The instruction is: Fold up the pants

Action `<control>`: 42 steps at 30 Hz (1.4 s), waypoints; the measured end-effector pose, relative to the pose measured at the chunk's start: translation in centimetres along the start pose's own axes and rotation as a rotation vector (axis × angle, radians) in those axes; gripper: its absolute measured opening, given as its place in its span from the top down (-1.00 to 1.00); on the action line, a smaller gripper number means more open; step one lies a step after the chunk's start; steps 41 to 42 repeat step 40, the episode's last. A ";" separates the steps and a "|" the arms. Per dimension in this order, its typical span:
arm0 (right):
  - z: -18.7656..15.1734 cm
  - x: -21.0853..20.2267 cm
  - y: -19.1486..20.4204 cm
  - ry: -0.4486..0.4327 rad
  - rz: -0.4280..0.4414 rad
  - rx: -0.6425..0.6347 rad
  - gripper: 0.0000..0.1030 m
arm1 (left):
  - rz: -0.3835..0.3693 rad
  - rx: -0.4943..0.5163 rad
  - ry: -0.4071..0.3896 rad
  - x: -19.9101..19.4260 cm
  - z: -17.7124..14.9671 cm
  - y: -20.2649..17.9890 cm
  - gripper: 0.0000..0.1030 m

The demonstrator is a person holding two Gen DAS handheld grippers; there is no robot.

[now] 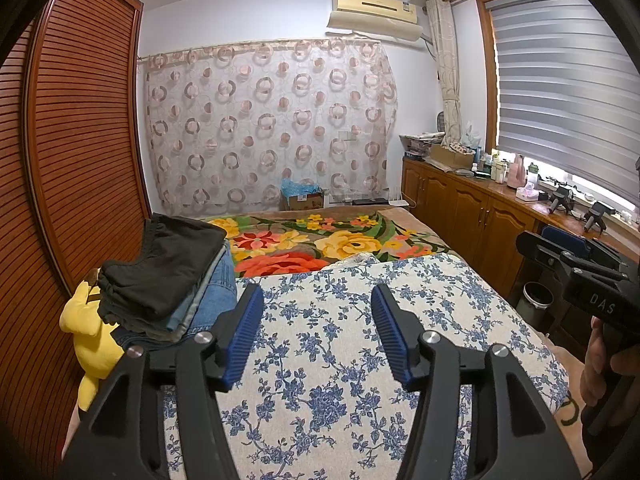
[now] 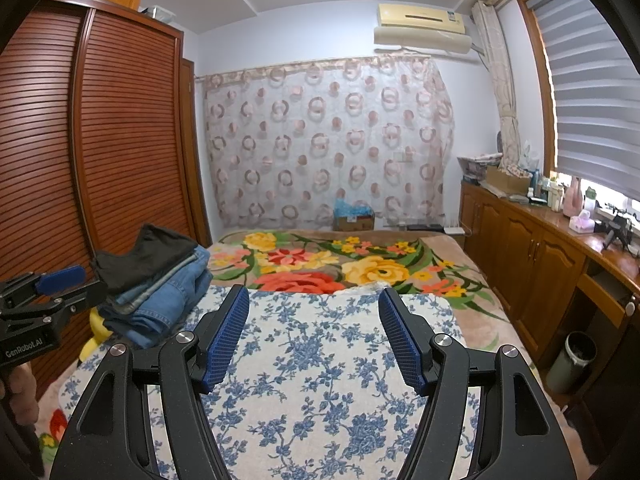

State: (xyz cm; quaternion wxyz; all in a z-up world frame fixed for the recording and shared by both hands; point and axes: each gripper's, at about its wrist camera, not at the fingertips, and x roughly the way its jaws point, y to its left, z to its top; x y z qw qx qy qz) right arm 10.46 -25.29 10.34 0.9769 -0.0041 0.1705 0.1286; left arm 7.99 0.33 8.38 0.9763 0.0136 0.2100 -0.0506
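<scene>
Both grippers hung over the blue-flowered cloth (image 1: 340, 360) on the bed, jaws apart and holding nothing: the left gripper (image 1: 316, 328) and, beside it, the right gripper (image 2: 314, 332). No loose pants lay between either pair of fingers. Further off, up and to the left of both, stood the pile of folded pants (image 1: 168, 276), dark pair on top, denim beneath, at the bed's left edge by the wardrobe (image 1: 80, 120). The left gripper was the nearer. Beyond lay the flowered blanket (image 1: 340, 240).
</scene>
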 end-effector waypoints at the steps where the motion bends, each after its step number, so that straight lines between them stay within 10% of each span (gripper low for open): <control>1: 0.0 0.0 0.1 0.000 0.000 0.000 -0.34 | 0.000 0.000 0.000 0.0 0.0 0.0 -0.10; 42: 0.0 0.0 -0.1 0.001 0.000 0.001 -0.35 | 0.000 -0.001 0.002 0.0 0.1 0.1 -0.13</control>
